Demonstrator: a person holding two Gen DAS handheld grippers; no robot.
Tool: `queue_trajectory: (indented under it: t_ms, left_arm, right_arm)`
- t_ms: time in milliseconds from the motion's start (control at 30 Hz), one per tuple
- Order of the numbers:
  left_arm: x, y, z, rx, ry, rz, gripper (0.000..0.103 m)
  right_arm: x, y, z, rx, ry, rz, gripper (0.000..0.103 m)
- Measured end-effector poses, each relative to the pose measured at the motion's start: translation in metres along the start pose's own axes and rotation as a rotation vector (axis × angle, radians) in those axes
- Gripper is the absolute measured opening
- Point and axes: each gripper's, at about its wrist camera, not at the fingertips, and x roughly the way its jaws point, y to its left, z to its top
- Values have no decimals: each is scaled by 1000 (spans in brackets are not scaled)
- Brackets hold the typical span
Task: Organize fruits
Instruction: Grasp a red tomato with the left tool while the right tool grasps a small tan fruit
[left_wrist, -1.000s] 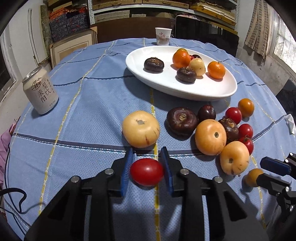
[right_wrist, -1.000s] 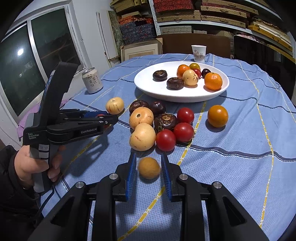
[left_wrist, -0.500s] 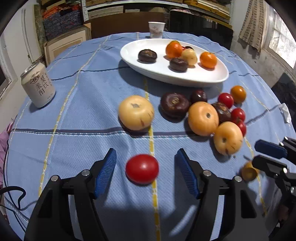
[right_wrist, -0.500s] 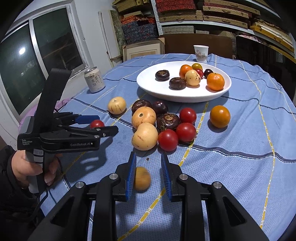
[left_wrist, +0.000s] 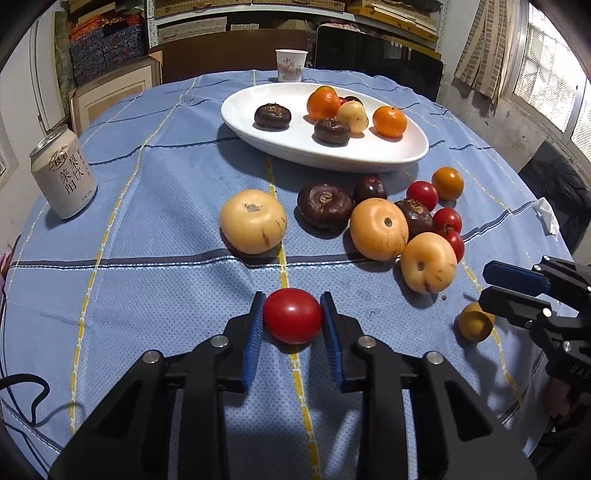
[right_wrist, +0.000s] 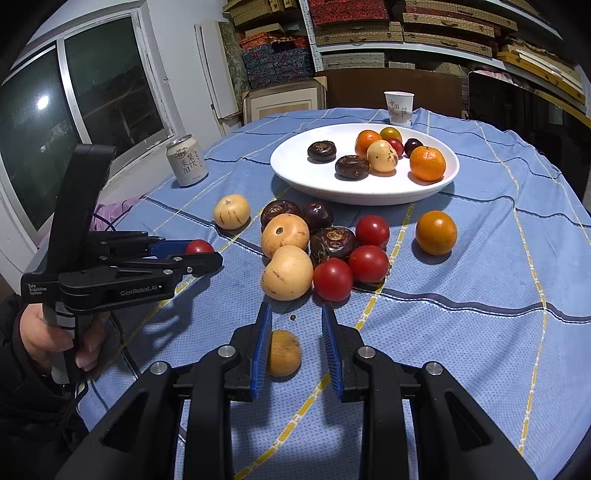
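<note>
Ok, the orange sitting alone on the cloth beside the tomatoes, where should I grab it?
The orange is round and stands clear of the tomatoes, with bare cloth on both flanks. So probably grip across its middle, one pad left, one right, coming down from the near side.

L gripper (left_wrist: 291, 319) reopened, then reclamped red tomato (left_wrist: 292, 315).

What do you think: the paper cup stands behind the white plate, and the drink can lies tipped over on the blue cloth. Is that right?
Not quite. The drink can stands upright on the blue cloth, not tipped over, as the right wrist view shows. The paper cup does stand behind the white plate.
</note>
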Motion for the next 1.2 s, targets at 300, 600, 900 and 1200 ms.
queue_trajectory:
  t_ms: [300,600,900,1200]
  left_arm:
    - [3,-3,0,16,10,26,31]
    - [3,-1,0,8,9,21,28]
    - [-9,2,-1,-15,-37,23,28]
    - [-17,2,-3,-27,-48,15,28]
  right_arm:
    - [-1,0,0,-1,-1,1,28]
    - [0,11,-3,-58,36,9,37]
    - [4,18,-11,-98,89,-25,42]
    - [12,24,-11,-117,118,-33,27]
